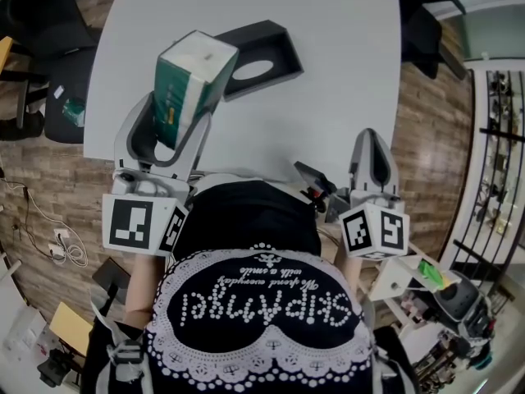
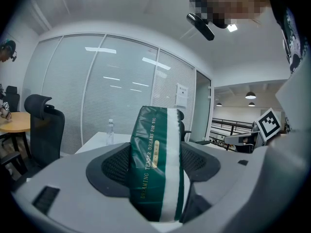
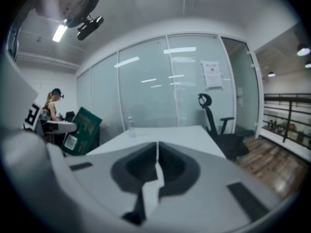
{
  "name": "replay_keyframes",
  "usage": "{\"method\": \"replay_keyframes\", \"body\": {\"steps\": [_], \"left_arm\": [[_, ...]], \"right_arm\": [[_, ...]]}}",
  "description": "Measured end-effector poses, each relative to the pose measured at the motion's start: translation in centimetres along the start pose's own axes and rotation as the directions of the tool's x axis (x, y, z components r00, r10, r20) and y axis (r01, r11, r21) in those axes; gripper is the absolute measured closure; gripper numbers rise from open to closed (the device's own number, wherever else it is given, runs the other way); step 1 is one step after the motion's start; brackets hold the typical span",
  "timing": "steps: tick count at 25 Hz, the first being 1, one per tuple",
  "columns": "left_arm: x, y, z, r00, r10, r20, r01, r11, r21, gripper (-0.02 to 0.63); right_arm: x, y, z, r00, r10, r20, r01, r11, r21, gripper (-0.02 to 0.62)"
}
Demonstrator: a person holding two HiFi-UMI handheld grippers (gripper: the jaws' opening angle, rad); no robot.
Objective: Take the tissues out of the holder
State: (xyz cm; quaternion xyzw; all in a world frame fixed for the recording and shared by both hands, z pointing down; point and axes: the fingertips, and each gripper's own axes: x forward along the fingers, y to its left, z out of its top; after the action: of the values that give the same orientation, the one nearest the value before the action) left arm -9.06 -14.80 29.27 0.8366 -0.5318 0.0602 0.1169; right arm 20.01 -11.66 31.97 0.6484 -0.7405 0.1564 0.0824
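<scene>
A green and white tissue pack (image 1: 190, 84) is lifted above the white table (image 1: 344, 64), with my left gripper (image 1: 176, 125) shut on its lower part. In the left gripper view the tissue pack (image 2: 156, 164) stands upright between the two jaws of the left gripper (image 2: 158, 166). The dark grey holder (image 1: 261, 56) with an oval opening lies flat on the table behind the pack. My right gripper (image 1: 374, 156) is shut and holds nothing near the table's front edge; in its own view the right gripper (image 3: 156, 169) has its jaws pressed together, and the tissue pack (image 3: 81, 130) shows far left.
A black office chair (image 1: 49, 31) stands left of the table and another chair (image 1: 422, 23) at the far right. A small bottle (image 3: 129, 125) stands at the table's far end. The floor (image 1: 435, 130) is wood-patterned. A black rack (image 1: 492, 138) lines the right side.
</scene>
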Motion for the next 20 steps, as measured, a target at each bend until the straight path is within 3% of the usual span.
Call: {"method": "replay_keyframes", "body": {"steps": [20], "left_arm": [[0.15, 0.13, 0.01, 1.0, 0.008, -0.008, -0.008, 1.0, -0.006, 0.273]], "right_arm": [[0.61, 0.37, -0.34, 0.999, 0.025, -0.025, -0.026, 1.0, -0.016, 0.561]]}}
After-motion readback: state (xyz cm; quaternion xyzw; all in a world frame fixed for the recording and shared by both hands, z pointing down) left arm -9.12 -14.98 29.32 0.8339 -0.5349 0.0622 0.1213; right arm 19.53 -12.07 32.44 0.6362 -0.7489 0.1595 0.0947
